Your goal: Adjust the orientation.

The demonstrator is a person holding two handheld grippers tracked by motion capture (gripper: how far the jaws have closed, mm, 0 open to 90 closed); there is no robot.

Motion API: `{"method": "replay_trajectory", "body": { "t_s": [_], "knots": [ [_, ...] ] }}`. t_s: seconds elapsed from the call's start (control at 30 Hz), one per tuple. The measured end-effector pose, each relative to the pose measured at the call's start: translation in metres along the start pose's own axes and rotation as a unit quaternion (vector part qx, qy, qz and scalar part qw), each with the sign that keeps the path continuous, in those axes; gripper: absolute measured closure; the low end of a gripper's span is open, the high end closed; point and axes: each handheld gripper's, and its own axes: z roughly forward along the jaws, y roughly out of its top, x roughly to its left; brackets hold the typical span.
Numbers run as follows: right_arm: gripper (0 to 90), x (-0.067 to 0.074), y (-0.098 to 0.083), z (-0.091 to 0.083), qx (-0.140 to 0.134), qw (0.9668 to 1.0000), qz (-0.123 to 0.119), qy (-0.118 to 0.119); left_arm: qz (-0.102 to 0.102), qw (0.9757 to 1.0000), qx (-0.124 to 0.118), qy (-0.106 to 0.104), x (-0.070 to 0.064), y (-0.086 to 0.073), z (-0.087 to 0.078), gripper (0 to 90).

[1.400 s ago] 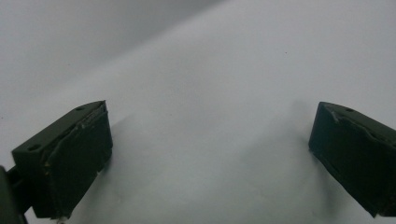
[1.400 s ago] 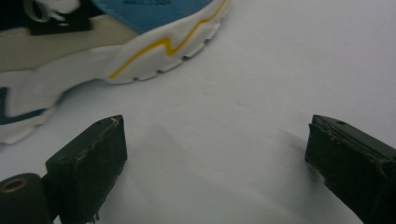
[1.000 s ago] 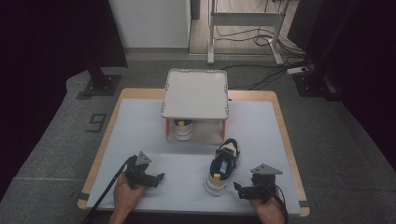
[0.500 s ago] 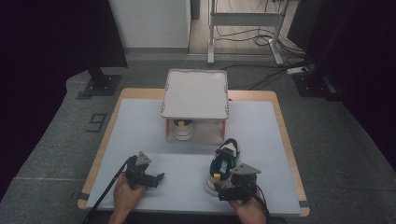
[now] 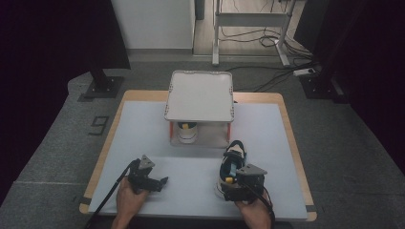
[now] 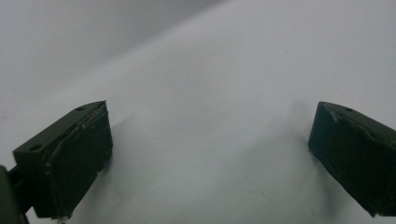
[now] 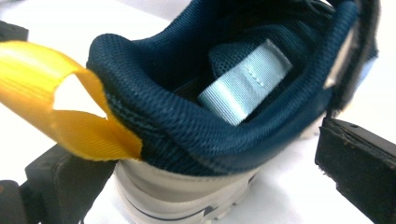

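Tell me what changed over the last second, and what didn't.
The right gripper moved left and forward, from the table's near right corner to the heel of the blue shoe; in the right gripper view its open jaws now flank that heel without clamping. Unchanged: the shoe itself, the left gripper resting open on the table, the raised tray, and the second shoe beneath it.

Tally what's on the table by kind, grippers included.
Shoes: 2, the navy shoe between the right gripper's jaws, and a second shoe under the rack
Racks: 1, the white two-tier rack
Grippers: 2, left gripper, right gripper
Total: 5
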Motion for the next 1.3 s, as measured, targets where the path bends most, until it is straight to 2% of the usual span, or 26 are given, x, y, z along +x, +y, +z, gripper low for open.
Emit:
{"method": "replay_trajectory", "body": {
  "t_s": [0.23,0.27,0.43,0.5,0.57,0.63,0.73,0.83,0.93,0.97,1.07,1.17,1.3],
  "knots": [
    [0.0,-0.019,-0.011,-0.016,0.003,0.9997,0.006,-0.024,-0.001,1.0000,0.000,0.001,0.000,0.000,0.000,0.0],
    [0.0,-0.028,-0.015,-0.022,0.003,0.9994,0.014,-0.033,-0.001,1.0000,0.000,0.001,0.000,0.000,0.000,0.0],
    [0.0,-0.044,-0.023,-0.031,0.003,0.9984,0.033,-0.045,-0.001,1.0000,0.000,0.001,0.000,0.000,0.000,0.0],
    [0.2,-0.045,-0.023,-0.032,0.002,0.9985,0.034,-0.043,-0.001,1.0000,0.000,0.001,0.000,0.000,0.000,0.0],
    [2.3,-0.043,-0.022,-0.031,-0.011,0.9990,0.037,-0.023,-0.001,1.0000,0.000,0.001,0.000,0.000,0.000,0.0],
    [2.4,-0.041,-0.021,-0.029,-0.012,0.9990,0.038,-0.019,-0.001,1.0000,0.000,0.000,0.000,0.000,0.000,0.0],
    [5.1,-0.037,-0.013,-0.017,-0.012,0.9992,0.036,-0.013,-0.001,1.0000,0.000,0.000,0.000,0.000,0.000,0.0],
    [6.3,-0.036,-0.009,-0.008,-0.010,0.9992,0.036,-0.017,-0.001,1.0000,0.000,0.000,0.000,0.000,0.000,0.0],
    [9.1,-0.039,-0.005,0.002,-0.013,0.9986,0.039,-0.032,-0.001,1.0000,0.000,0.001,0.000,0.000,0.000,0.0],
    [9.1,-0.041,-0.005,0.004,-0.011,0.9986,0.042,-0.029,-0.001,1.0000,0.000,0.001,0.000,0.000,0.000,0.0],
    [11.1,-0.041,-0.005,0.004,-0.010,0.9986,0.044,-0.026,-0.001,1.0000,0.000,0.000,0.000,0.000,0.000,0.0],
    [15.3,-0.038,-0.005,0.001,-0.004,0.9991,0.028,-0.030,-0.001,1.0000,0.000,0.000,0.000,0.000,0.000,0.0],
    [22.3,-0.044,-0.011,-0.010,-0.021,0.9983,0.034,-0.043,-0.001,1.0000,0.000,0.000,0.000,0.000,0.000,0.0]
  ]
}}
